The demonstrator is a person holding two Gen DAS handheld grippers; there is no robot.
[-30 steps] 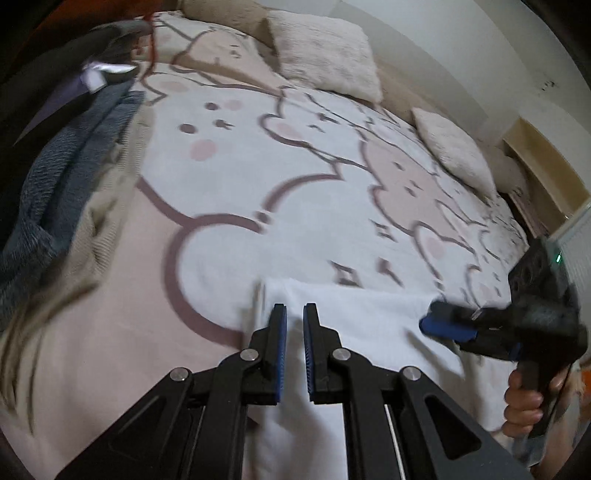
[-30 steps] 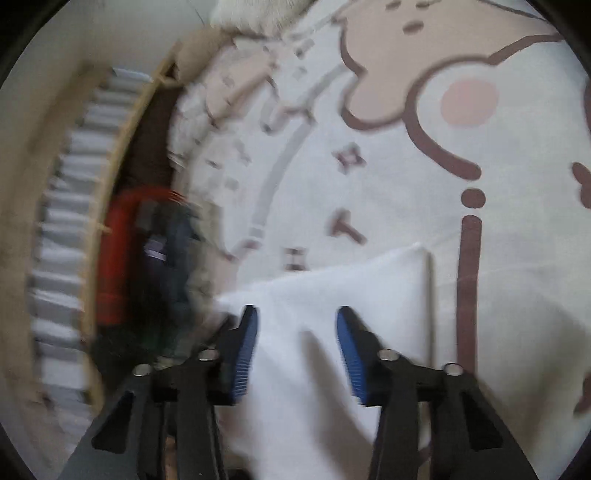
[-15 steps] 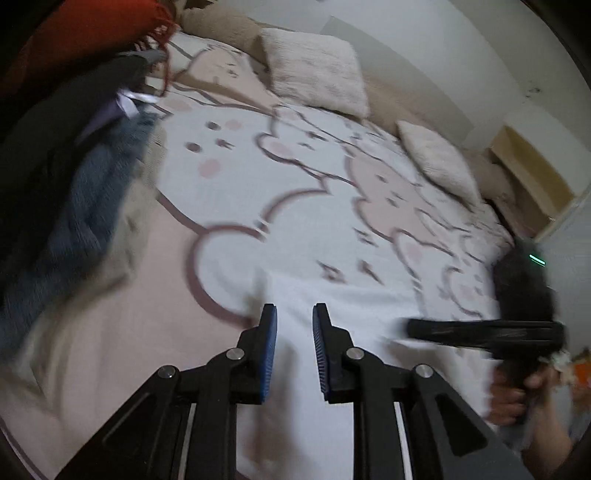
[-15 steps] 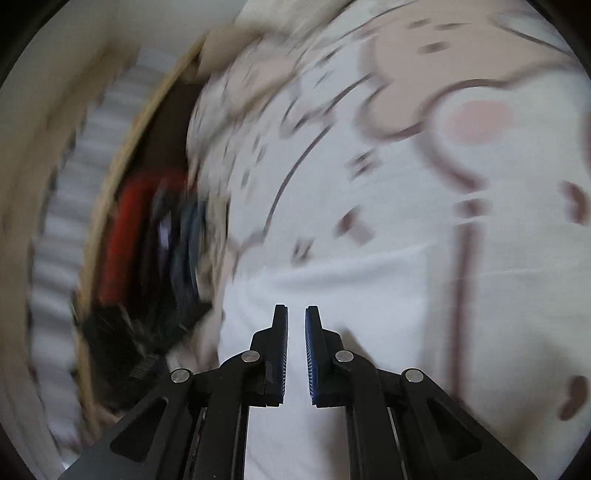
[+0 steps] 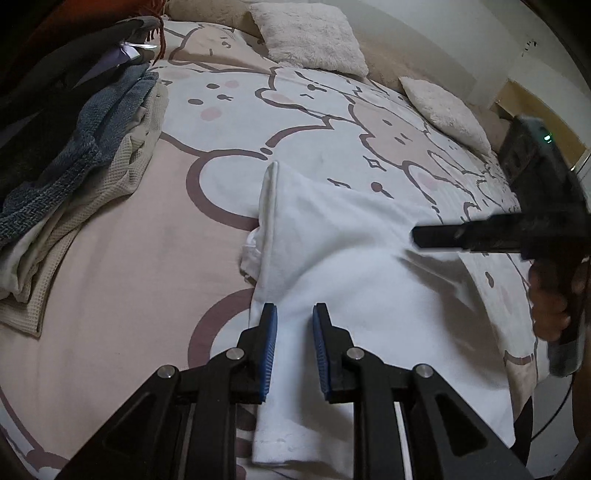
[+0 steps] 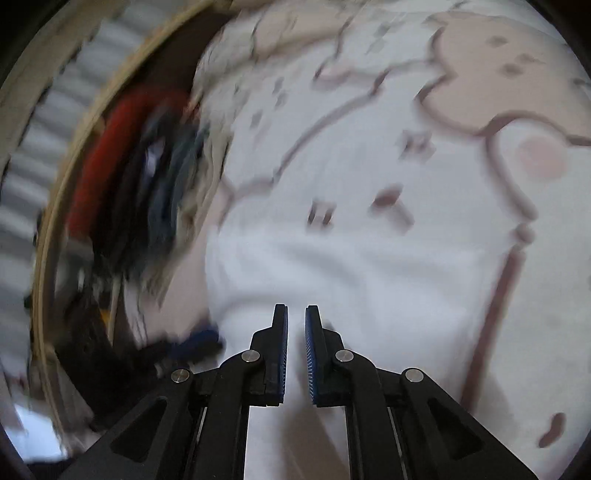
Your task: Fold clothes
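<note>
Item: one white soft cotton garment [image 5: 354, 280], lying on the bed [image 5: 122, 280] toward its near edge, on a pink-and-white cartoon-bear bedspread [image 5: 258, 122]. Condition: partly folded; its left side shows a doubled edge with a hem turned over and a small bunch of fabric poking out beneath, while the middle carries slack creases and the near end lies flat. The fold looks neither squared nor finished. Left gripper [image 5: 294, 345]: low over the garment's near left part, blue-padded fingers [image 5: 268, 347] set a little apart with white fabric visible in the gap; whether any cloth is pinched cannot be told, and it seems more likely free than gripping. Right gripper [image 6: 296, 345]: fingers nearly together with a narrow gap over the white fabric; the right wrist view is motion-blurred, so a pinch cannot be confirmed. In the left wrist view it reaches in from the right, over the garment's right side. Also present: a heap of other clothes [image 5: 74, 147] along the bed's left edge, blue knit over beige waffle weave, with dark and red pieces behind; it looks loosely stacked, and whether folded or awaiting folding is uncertain. Two fluffy white cushions [image 5: 306, 35] at the far edge. Outstanding, by estimate: tidy the left edge, smooth the creases, complete the fold, move to the heap.
</note>
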